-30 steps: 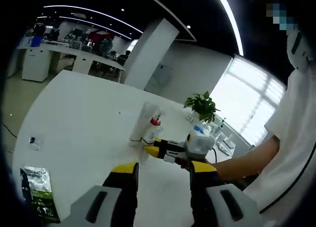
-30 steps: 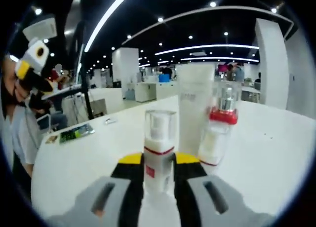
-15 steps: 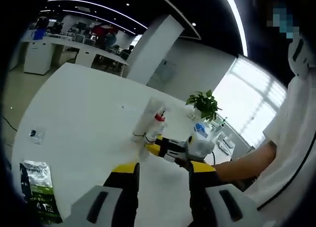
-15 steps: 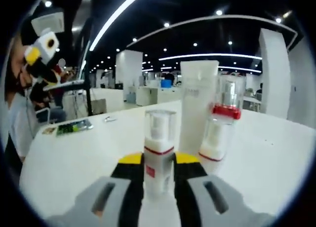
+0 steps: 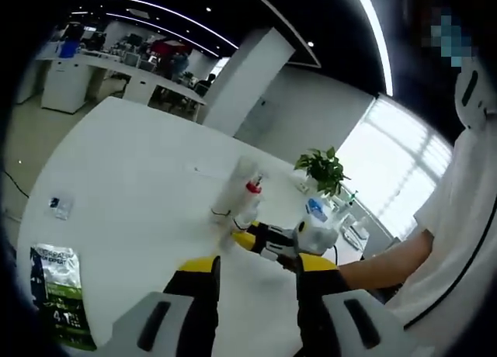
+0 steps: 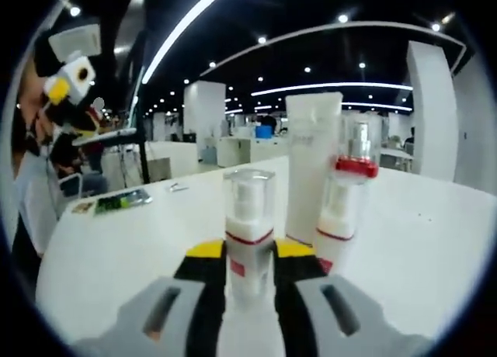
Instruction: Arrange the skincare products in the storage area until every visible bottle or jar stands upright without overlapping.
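Note:
My right gripper (image 6: 248,252) is shut on a small white pump bottle (image 6: 248,217) with a red band and a clear cap, held upright just above the white table (image 6: 419,248). Right behind it stand a tall white tube (image 6: 312,171) and a clear bottle with a red collar (image 6: 347,190), close together. In the left gripper view the tube (image 5: 233,188) and red-collared bottle (image 5: 250,200) stand mid-table, with the right gripper (image 5: 268,240) just in front of them. My left gripper (image 5: 256,268) hangs open and empty, well short of them.
A green packet (image 5: 58,306) lies near the table's edge, with a small clear sachet (image 5: 58,206) beyond it. A potted plant (image 5: 322,167) and small items stand at the far side. A person in white (image 5: 458,217) stands on the right. Office desks lie beyond.
My right gripper has carried the small pump bottle closer to the tube and red-collared bottle. The left gripper's view has drifted slightly; its jaws stay open.

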Demonstrator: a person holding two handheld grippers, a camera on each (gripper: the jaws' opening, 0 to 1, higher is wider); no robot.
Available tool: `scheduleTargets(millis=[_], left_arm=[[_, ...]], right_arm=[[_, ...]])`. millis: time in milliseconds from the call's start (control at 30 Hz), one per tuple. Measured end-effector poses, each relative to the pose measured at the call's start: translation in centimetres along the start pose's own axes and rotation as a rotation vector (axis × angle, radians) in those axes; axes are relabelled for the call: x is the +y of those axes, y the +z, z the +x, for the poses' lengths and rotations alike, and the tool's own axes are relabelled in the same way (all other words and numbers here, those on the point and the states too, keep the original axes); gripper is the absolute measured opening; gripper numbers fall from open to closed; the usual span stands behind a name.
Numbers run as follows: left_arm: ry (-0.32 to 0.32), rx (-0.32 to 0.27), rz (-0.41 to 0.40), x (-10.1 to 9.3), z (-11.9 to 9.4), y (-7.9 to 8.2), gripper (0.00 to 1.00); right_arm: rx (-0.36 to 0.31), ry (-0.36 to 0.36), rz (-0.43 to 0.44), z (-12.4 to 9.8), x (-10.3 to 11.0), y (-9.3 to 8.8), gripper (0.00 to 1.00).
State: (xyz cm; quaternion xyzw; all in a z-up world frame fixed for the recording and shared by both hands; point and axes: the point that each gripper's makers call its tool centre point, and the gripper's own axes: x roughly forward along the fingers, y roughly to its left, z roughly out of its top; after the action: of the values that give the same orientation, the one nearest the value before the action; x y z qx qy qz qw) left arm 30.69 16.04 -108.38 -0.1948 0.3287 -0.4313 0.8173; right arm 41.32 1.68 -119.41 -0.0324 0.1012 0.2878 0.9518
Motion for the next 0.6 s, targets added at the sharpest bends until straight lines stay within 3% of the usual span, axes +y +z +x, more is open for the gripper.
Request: scheduleTargets(millis=[133, 400, 600], left_arm=[[-0.005, 0.006, 0.009, -0.3, 0.0, -0.2, 0.4], [0.006, 0.01, 0.005, 0.0, -0.6, -0.8, 0.4], [0.014, 0.012, 0.008, 0.0, -1.2, -1.2, 0.4]], right_arm=[[0.042, -0.015, 0.039, -0.3, -0.3, -1.0, 0.3], [0.093, -0.003, 0.052, -0.8, 0.3, -2.3, 0.22], [0.11, -0.051, 0.072, -0.2, -0.5, -2.6, 0.2]])
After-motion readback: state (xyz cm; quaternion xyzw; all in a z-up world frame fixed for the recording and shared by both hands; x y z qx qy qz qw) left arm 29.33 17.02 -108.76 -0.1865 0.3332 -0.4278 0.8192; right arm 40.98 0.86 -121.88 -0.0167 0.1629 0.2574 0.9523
